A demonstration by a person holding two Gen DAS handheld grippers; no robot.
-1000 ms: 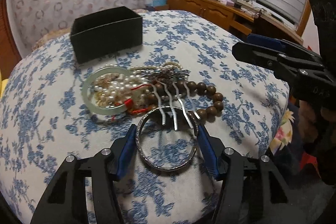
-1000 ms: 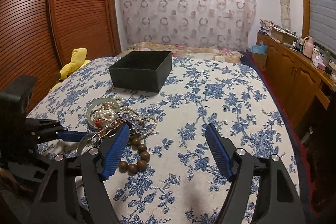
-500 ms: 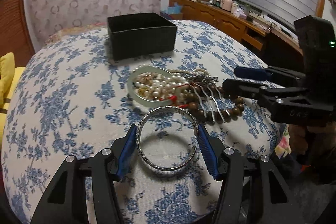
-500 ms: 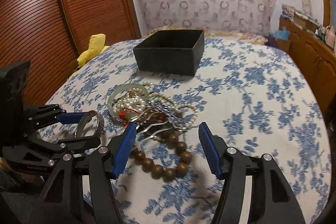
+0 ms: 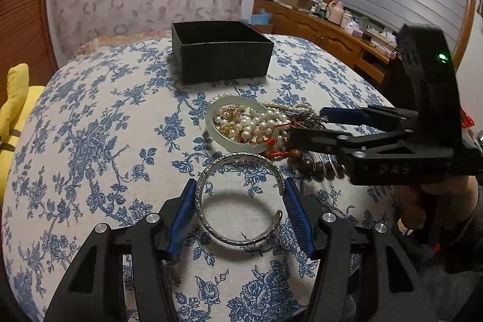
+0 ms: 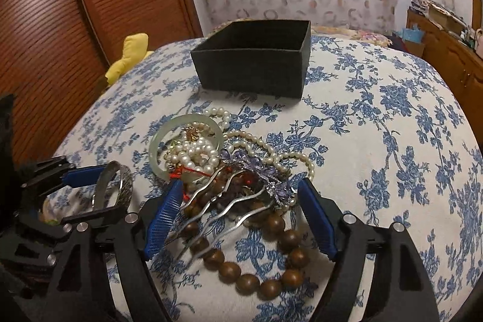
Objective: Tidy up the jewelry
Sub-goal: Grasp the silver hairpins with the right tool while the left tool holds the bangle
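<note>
My left gripper [image 5: 240,201] is shut on a silver cuff bangle [image 5: 208,210] and holds it above the floral cloth; the bangle also shows in the right wrist view [image 6: 120,186]. My right gripper [image 6: 240,207] is open, its fingers on either side of a silver hair comb [image 6: 223,207] and a brown wooden bead bracelet [image 6: 271,267]. Behind these lies a tangle with a pale jade bangle [image 6: 169,138], pearl strands [image 6: 259,147] and a red cord. An open black box [image 6: 256,62] stands farther back, also in the left wrist view [image 5: 223,53].
A blue-flowered cloth [image 6: 392,141] covers the rounded surface. A yellow cushion [image 6: 129,56] lies at the left beside the wooden slatted doors [image 6: 90,20]. A wooden sideboard [image 5: 332,32] with clutter stands at the right.
My left gripper has pulled back and left with the silver bangle, away from the pile. My right gripper has moved forward and down so that its open fingers flank the comb and beads.
</note>
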